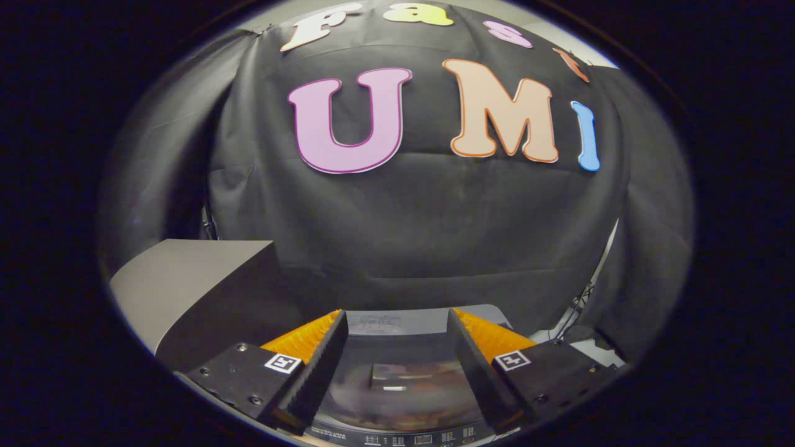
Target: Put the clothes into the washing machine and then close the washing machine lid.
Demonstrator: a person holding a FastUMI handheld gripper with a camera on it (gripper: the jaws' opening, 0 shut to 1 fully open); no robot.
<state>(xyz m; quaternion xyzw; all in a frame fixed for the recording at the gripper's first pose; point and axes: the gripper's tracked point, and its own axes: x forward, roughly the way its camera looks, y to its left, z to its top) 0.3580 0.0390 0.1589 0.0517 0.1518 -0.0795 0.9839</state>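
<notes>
Hand-held gripper (397,323): square markers, screws

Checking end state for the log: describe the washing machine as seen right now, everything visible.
The washing machine is a top-loader seen from above, sitting between and just beyond the open gripper fingers, which hold nothing. Its grey body has a dark, glossy, see-through lid lying flat and closed, with reflections on it and indistinct shapes beneath. A control strip with small buttons runs along the near edge. A grey box stands beside it. Nothing visibly touches the machine.

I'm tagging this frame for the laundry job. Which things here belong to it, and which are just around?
Job: washing machine with its glass lid down, seen between the fingers; gripper, open and holding nothing.
Just around: grey box beside the machine; cables.
</notes>
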